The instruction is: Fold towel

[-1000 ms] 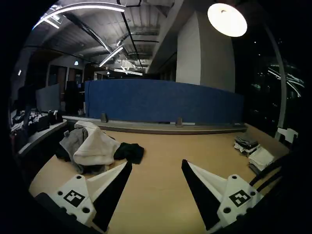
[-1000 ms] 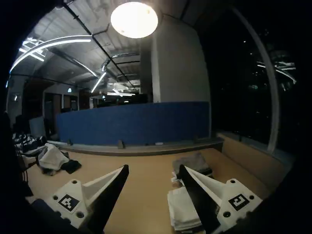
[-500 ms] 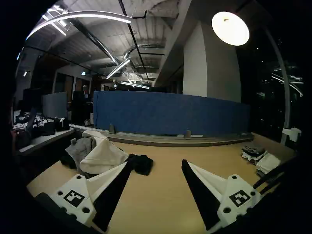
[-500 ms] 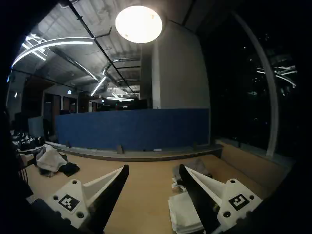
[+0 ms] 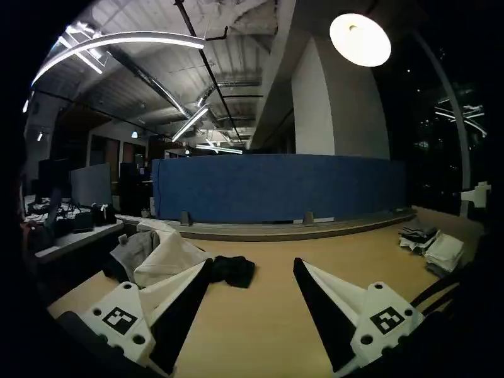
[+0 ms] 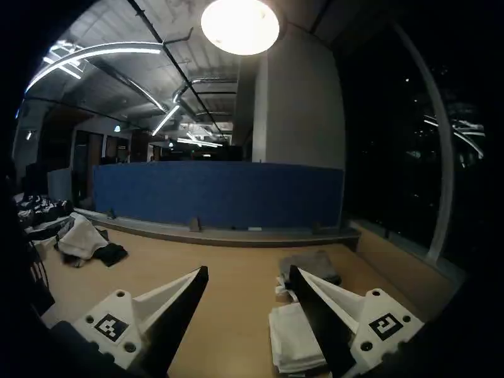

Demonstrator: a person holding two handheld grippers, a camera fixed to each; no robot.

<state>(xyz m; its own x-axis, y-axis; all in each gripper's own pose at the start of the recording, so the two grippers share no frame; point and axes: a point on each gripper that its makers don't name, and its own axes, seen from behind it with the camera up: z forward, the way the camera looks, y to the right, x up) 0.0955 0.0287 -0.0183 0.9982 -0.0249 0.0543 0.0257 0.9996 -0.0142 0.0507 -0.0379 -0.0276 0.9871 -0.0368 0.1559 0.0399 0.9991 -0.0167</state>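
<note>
Wooden desk (image 5: 264,327): pale top, backed by a blue partition (image 5: 277,188).
Left gripper (image 5: 252,261): fingers apart, holding nothing, above the desk.
Right gripper (image 6: 247,268): fingers apart, empty.
Unfolded towels (image 5: 165,257): cream, grey and dark heap, partly behind one left-gripper finger.
Folded towels (image 6: 291,337): stacked beside one right-gripper finger.

One table (image 5: 271,315) stood under one round lamp (image 5: 360,39), one blue partition (image 5: 277,186), three crumpled towels (image 5: 167,258) lay heaped, two folded stacks (image 6: 293,337).
</note>
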